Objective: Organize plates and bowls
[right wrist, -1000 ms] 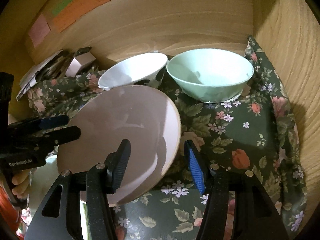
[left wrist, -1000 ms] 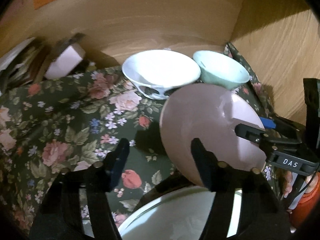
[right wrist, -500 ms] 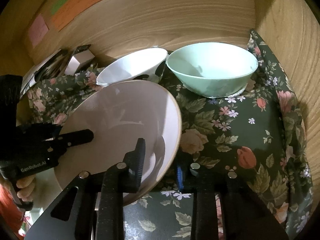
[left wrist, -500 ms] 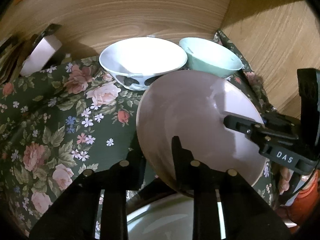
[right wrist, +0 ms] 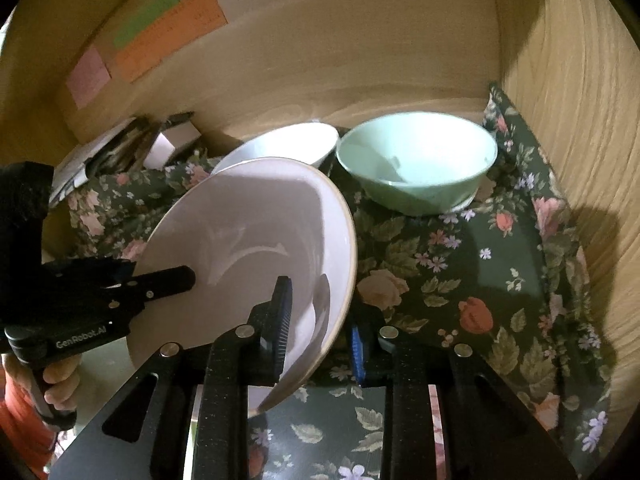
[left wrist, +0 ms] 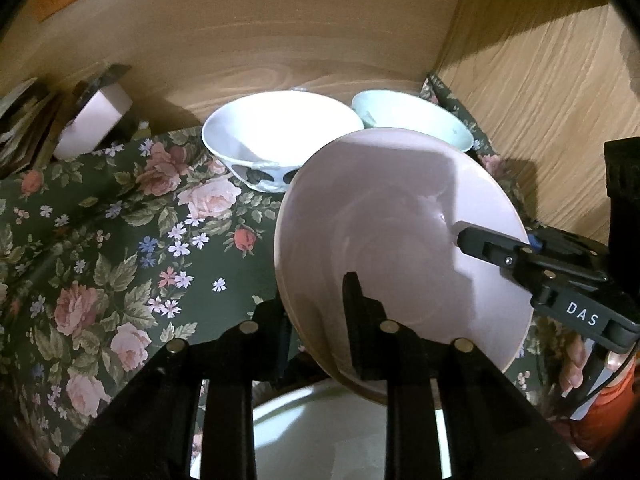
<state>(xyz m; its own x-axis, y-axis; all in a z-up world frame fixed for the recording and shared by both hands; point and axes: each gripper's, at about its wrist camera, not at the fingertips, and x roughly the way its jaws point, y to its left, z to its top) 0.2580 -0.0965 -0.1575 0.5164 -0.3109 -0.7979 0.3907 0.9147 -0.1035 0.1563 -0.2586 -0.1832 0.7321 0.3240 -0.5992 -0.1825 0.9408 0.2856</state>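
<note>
A pale pink plate [left wrist: 400, 240] is held tilted above the floral cloth [left wrist: 120, 248]; it also shows in the right wrist view [right wrist: 248, 240]. My left gripper [left wrist: 316, 312] is shut on its near-left rim. My right gripper [right wrist: 320, 320] is shut on its near-right rim. Behind it stand a white bowl with dark marks [left wrist: 280, 136] and a mint green bowl [right wrist: 416, 160], side by side by the wooden back wall. A white plate [left wrist: 320, 432] lies below the pink one at the front.
Wooden walls [right wrist: 560, 80] close the back and right. A small pink box [left wrist: 94, 124] and stacked papers [right wrist: 100, 156] sit at the back left. Coloured notes [right wrist: 160, 36] are stuck on the back wall. The cloth [right wrist: 480, 280] is bare at the right.
Both grippers have closed on the pink plate's rim, from open a second ago. The plate has risen and tilted a little away from the white plate below.
</note>
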